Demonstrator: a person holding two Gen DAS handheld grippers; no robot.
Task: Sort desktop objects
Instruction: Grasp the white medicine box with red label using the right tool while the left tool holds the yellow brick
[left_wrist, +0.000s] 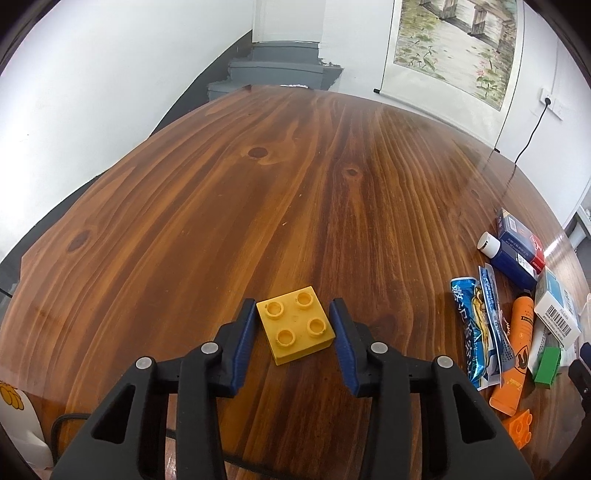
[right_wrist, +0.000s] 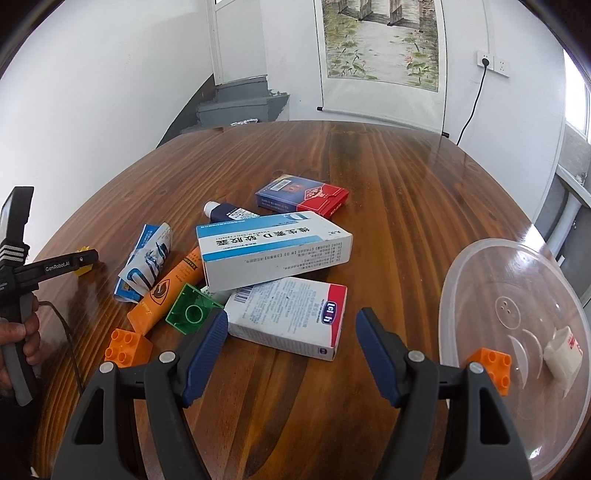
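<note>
Blue-padded left gripper (left_wrist: 294, 334): spread apart, its two fingers on either side of the yellow block (left_wrist: 295, 324) with a gap on each side, gripping nothing.
Yellow block: a square four-stud brick sitting flat on the wooden table (left_wrist: 258, 192), turned a little askew between the fingers.
Right gripper (right_wrist: 291, 345): likewise spread wide and empty, hovering just above the near edge of a white box with a red end (right_wrist: 291, 317).
White box with a red end: lies flat (barcode side up), partly under a longer white-and-blue box (right_wrist: 275, 251) that rests tilted across it.
Green block (right_wrist: 192, 308): translucent, lying hollow side up, just beside the right gripper's left finger.
Orange tube (right_wrist: 170, 288): lies diagonally, touching the green block; a crumpled blue-and-white sachet (right_wrist: 146, 258) lies just to its left.
Orange block (right_wrist: 127, 345): stands on the table near the tube's flat end.
Dark blue bottle (right_wrist: 227, 212): lies on its side behind the long box, near a blue-and-red card box (right_wrist: 303, 194).
Clear plastic dish (right_wrist: 517, 435): to the right, holding a second orange block (right_wrist: 493, 367) and a small white box (right_wrist: 561, 352).
Person's left hand (right_wrist: 22, 334): at the far left edge, wrapped round the left gripper's handle.
</note>
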